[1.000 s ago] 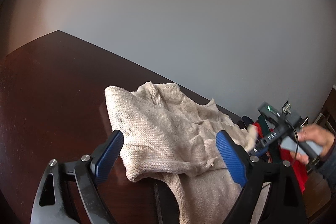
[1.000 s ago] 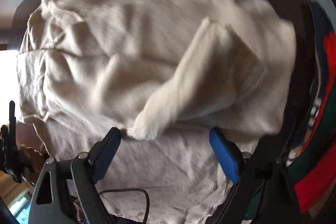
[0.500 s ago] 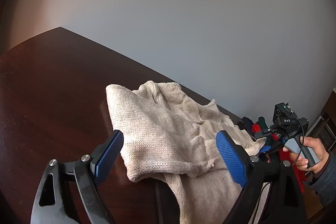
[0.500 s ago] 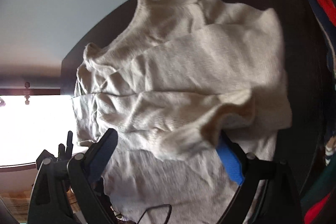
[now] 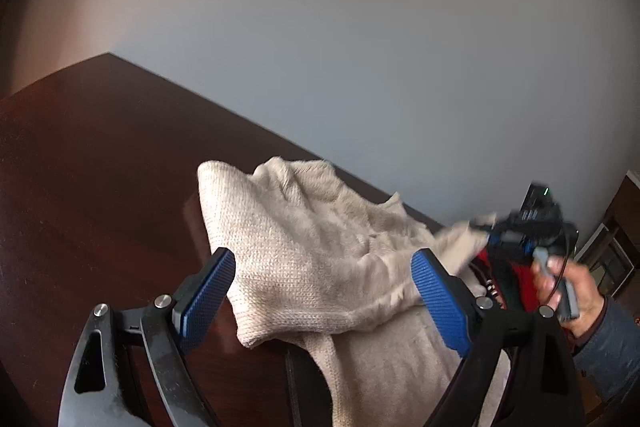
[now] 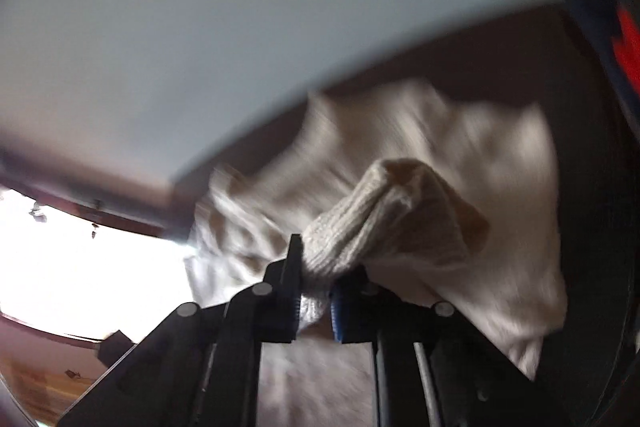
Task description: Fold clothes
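Beige knit sweater (image 5: 320,259): heaped on dark wood table (image 5: 80,167). Right gripper (image 6: 314,291): clamped on ribbed sleeve cuff (image 6: 360,227). Left gripper (image 5: 324,295): jaws wide, empty. Step: sleeve fold-in. Next: lay sleeve flat across body, release.

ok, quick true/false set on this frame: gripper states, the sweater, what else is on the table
1. The right gripper is shut on a fold of the beige knitted sweater. True.
2. The left gripper is clamped on the sweater. False: its jaws stand wide apart, holding nothing.
3. The sweater lies on a dark brown wooden table. True.
4. A red and dark patterned garment lies beside the sweater. True.
5. The sweater is neatly folded. False: it is rumpled.
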The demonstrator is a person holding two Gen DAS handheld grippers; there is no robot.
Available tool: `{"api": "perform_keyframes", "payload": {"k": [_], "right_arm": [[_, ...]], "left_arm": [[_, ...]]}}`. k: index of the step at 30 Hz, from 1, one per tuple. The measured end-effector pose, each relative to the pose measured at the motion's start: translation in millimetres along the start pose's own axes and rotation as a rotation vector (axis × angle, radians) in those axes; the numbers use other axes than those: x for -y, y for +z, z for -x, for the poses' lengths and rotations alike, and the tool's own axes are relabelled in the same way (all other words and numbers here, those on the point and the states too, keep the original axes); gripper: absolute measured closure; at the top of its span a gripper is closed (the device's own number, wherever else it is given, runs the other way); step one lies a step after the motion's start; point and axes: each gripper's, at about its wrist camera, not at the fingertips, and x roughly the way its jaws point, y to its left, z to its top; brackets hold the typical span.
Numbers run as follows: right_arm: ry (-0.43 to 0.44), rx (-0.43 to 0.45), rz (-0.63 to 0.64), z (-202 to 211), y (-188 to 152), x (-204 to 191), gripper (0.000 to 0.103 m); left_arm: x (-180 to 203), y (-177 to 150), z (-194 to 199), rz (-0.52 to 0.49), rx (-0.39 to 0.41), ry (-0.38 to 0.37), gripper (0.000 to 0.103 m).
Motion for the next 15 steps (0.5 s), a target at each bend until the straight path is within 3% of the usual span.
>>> {"api": "perform_keyframes", "payload": {"k": [5,7,9,11,15], "right_arm": [[0.102,0.195,0.215,58.6,17.7,-55.1,0.092],[0.083,0.233,0.248,68.6,15.2,-52.7,0.092],[-0.039,0.212,0.205,57.6,11.0,-20.4,0.088],[-0.15,0.108,0.099,30.3,6.3,26.7,0.087],[-0.165,0.038,-0.112,22.6,-17.6,106.4,0.082]], "left_arm": [[5.9,-2.0,-2.0,-0.028,-0.01,-0.008,0.012],[6.7,-2.5,-3.6,-0.031,-0.017,-0.003,0.011],[5.6,-2.4,-4.5,-0.025,-0.023,0.0,0.011],[4.0,-2.2,-5.5,-0.014,-0.03,0.004,0.011],[0.8,-1.5,-6.0,0.007,-0.033,0.006,0.011]]}}
